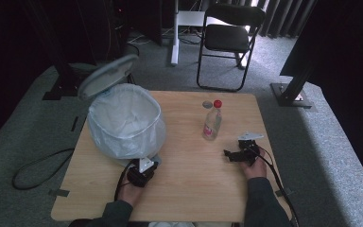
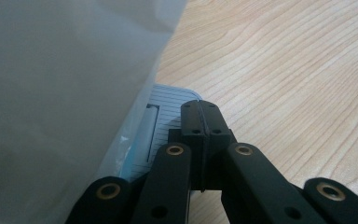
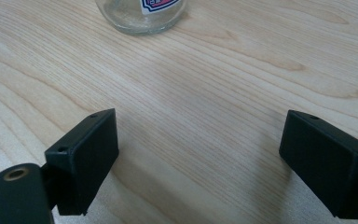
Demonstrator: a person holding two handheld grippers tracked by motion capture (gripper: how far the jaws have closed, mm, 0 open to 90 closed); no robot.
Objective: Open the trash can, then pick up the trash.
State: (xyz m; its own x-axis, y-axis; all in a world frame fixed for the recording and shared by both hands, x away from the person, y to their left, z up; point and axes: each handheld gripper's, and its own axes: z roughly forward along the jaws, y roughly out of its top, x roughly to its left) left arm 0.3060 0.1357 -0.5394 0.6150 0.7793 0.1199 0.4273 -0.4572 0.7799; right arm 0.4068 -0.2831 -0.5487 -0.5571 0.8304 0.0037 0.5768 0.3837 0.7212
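The left tongs point(image 2: 200, 116) have their jaws pressed together with nothing between them, tips resting over a grey ribbed pedal point(image 2: 168, 121) at the foot of the bin. From the high view they point(image 1: 147, 165) sit at 7 o'clock on the worktop point(image 1: 194, 189), touching the base of a bin point(image 1: 123, 125) lined with a white bag point(image 2: 60, 93), its lid point(image 1: 106, 75) tipped up behind.

The right tongs point(image 3: 198, 154) stand wide apart and empty above bare wood, at 4 o'clock on the worktop point(image 1: 236, 155). At their 11 o'clock, nearby, a clear bottle point(image 1: 212, 124) with a red cap point(image 1: 217, 103) stands upright; its base point(image 3: 140, 16) shows ahead of the jaws. A small grey disc point(image 1: 207, 104) lies just beside the bottle's far side. A folding chair point(image 1: 229, 40) stands on the floor beyond.
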